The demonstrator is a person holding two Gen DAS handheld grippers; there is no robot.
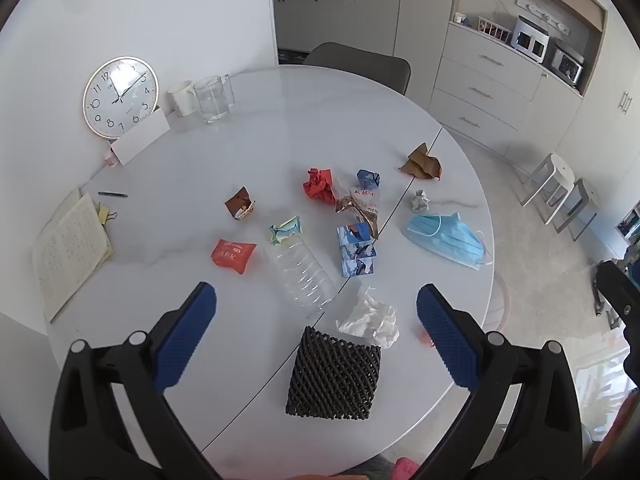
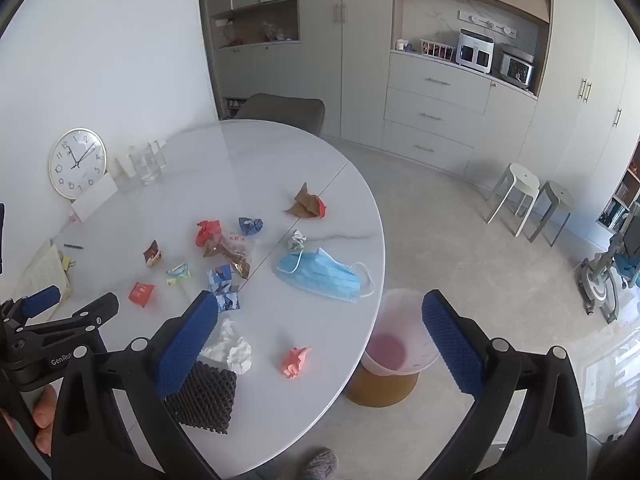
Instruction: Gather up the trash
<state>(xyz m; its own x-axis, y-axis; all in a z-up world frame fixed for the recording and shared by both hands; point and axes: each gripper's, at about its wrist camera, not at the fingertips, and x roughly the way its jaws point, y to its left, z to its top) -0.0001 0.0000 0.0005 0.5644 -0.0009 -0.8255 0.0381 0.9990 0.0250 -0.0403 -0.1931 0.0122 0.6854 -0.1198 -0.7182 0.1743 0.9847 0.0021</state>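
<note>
— Has any of it gone in yet, from where you stand?

— Hardly, I'd say. The round white table (image 1: 256,128) is strewn with litter, and the bin (image 2: 402,334) on the floor just off its rim looks close to empty; I see only a pinkish bottom through its pale liner.

— And the two tools?

— Both hover above the near edge, tilted down at the mess. The left gripper (image 1: 316,326) has its jaws spread wide with nothing between them. The right gripper (image 2: 320,330) is just as wide and also carries nothing.

— What lies nearest?

— A black foam net (image 1: 334,376) right at the near edge, with a crumpled white tissue (image 1: 370,318) touching its far corner. A small pink scrap (image 2: 295,361) sits beside them, toward the bin side.

— Farther in?

— A clear plastic bottle (image 1: 302,274) on its side, a blue printed pack (image 1: 357,250), an orange sachet (image 1: 233,255), a red paper ball (image 1: 319,184) and a blue face mask (image 2: 320,276) near the rim. Also a brown wrapper (image 1: 421,163) by the table's seam.

— So everything is left to do.

— As far as I can judge, yes: no piece is lifted. The clock (image 1: 120,96), the mugs and the notebook (image 1: 70,248) by the wall look like keepers, not rubbish.
</note>
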